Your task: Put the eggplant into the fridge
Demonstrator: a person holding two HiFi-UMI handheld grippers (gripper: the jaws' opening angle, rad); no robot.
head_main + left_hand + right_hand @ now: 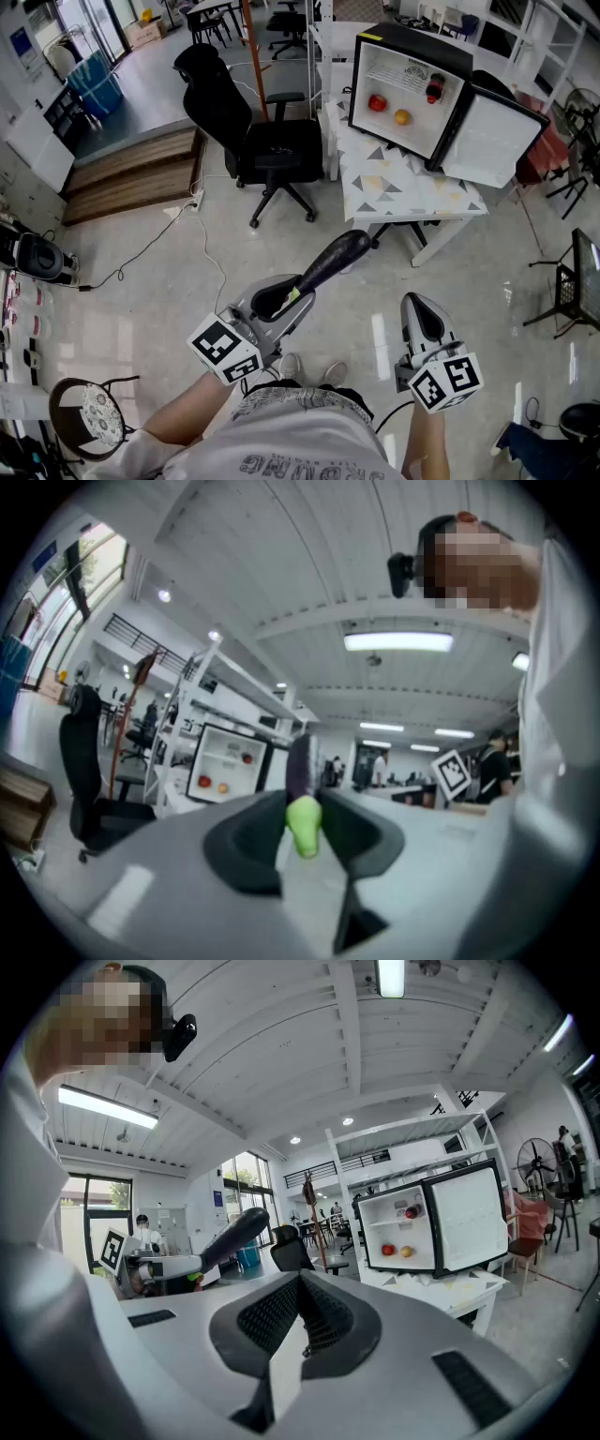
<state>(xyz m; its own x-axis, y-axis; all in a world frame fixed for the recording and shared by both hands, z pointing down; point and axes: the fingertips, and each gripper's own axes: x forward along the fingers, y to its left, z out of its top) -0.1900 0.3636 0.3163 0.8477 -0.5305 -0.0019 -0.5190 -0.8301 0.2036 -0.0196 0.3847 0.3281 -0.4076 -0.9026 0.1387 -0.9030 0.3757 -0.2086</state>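
Facing one open black fridge (412,41) holding two round fruits (377,103), your left gripper (298,297) clamps one dark-purple eggplant (333,259); your right gripper (419,306) is clenched, empty.

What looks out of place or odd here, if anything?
Nothing looks spilled or broken. The one odd thing: the eggplant juts far out of the left claw, pinched only at its green stem end. The fridge on the table stands with its door wide open.

fridge (412,45) on table (403,192), chair (267,150) left, perhaps fruit (377,102) inside
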